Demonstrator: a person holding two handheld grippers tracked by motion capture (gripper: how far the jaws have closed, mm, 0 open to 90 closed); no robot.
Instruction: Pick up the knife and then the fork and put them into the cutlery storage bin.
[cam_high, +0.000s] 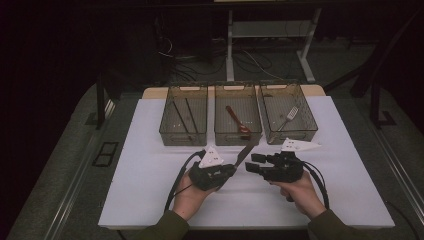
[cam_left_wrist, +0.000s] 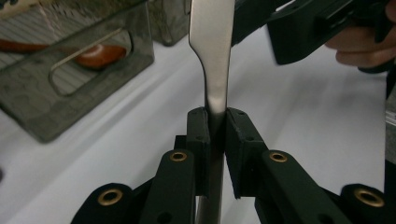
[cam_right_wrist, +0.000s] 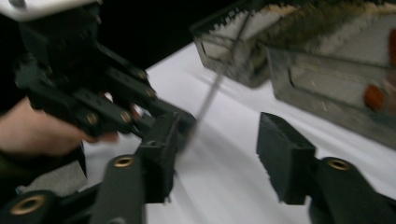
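Table knife (cam_high: 244, 153), clamped by its handle in the left gripper (cam_high: 227, 170), blade raised toward the middle bin (cam_high: 238, 133). Left to right on the white table (cam_high: 150, 175): bin holding chopsticks (cam_high: 181, 116), bin holding a red spoon (cam_high: 237, 120), bin holding a fork (cam_high: 288, 117). Right gripper (cam_high: 251, 162), jaws apart around nothing, just beside the knife. No legible writing.

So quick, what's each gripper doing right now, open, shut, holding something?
Left gripper: shut on the knife.
Right gripper: open, nothing between its jaws; it sits just beside the knife.
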